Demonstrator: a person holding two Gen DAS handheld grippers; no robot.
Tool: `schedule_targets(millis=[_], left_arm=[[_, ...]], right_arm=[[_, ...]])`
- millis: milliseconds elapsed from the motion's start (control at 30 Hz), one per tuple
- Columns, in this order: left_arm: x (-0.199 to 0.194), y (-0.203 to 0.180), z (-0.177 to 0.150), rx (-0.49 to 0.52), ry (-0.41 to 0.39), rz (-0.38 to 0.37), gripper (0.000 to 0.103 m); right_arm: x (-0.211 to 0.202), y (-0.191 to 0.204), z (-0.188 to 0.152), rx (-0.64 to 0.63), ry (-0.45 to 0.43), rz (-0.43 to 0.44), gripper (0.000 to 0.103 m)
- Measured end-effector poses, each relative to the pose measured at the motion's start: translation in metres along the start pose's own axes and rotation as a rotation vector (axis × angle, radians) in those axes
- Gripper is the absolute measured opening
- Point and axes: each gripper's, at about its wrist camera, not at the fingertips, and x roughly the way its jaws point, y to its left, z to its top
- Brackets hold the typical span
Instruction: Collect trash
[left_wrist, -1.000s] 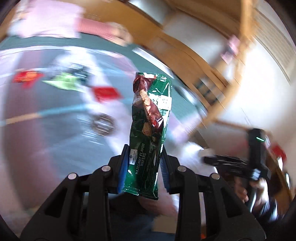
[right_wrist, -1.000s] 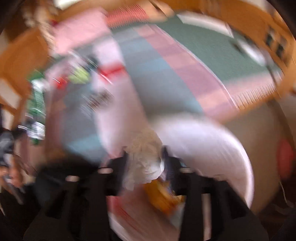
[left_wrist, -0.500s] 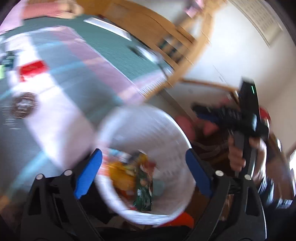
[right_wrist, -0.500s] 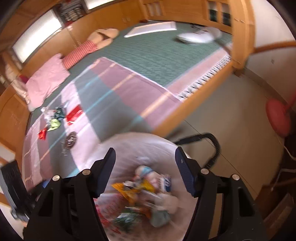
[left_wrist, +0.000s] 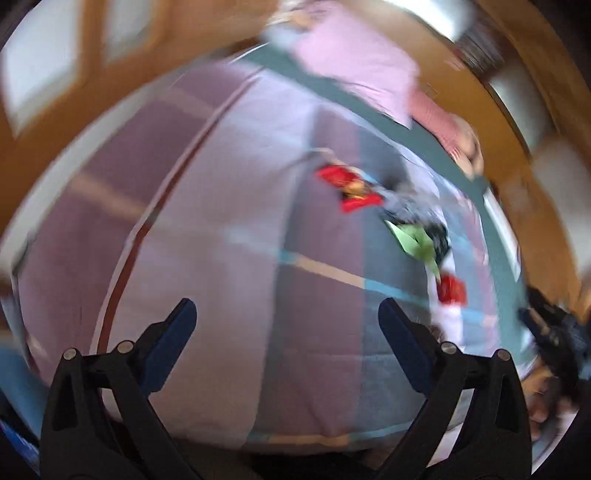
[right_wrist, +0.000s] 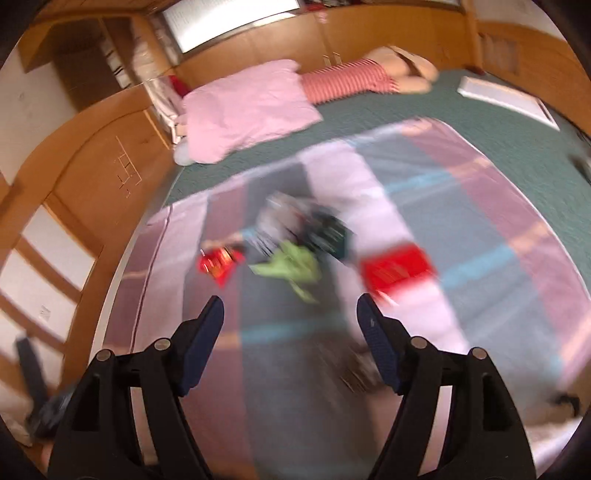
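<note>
Trash (right_wrist: 295, 254) is still lying scattered on the striped blanket (right_wrist: 480, 221), several wrappers awaiting collection, while the left gripper (left_wrist: 286, 317) and right gripper (right_wrist: 290, 314) are both opening, gripping nothing.

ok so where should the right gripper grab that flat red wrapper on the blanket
Probably at the near edge of the flat red wrapper, coming from above and slightly this side. It looks flat on the blanket, apart from the green wrapper, so only an edge offers purchase. The right gripper is empty, its jaws opening. Blur hides any raised fold.
</note>
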Motion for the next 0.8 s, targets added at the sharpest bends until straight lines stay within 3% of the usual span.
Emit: schedule_targets(millis=[133,233,300,333,367,400,467,633,800], left_arm=[[-0.005,0.034,0.005,-0.117,-0.003,0.002,0.098],[-0.003,0.045,0.010,-0.148,0.012,-0.013,0.098],[-0.007,0.054,0.011,-0.166,0.013,-0.009,0.098],[-0.008,0.059,0.012,-0.172,0.006,-0.004,0.098],[-0.010,0.062,0.014,-0.178,0.001,0.009,0.098],[-0.013,0.066,0.015,-0.190,-0.001,0.015,0.098],[-0.017,0.074,0.016,-0.224,-0.004,-0.003,0.098],[-0.026,0.082,0.017,-0.257,-0.038,0.014,0.098],[-0.028,0.088,0.016,-0.279,-0.044,0.039,0.098]], right_arm=[[0.095,0.042,0.030,-0.016,0.018,-0.060,0.073],[0.168,0.048,0.047,0.010,0.075,-0.192,0.073],[0.192,0.044,0.048,0.002,0.080,-0.277,0.072],[0.202,0.041,0.049,0.003,0.076,-0.314,0.067],[0.205,0.038,0.048,0.004,0.073,-0.312,0.045],[0.208,0.035,0.047,0.004,0.081,-0.290,0.030],[0.201,0.037,0.045,-0.005,0.077,-0.244,0.023],[0.150,0.074,0.035,-0.116,0.097,-0.139,0.022],[0.104,0.130,-0.014,-0.437,0.351,-0.050,0.022]])
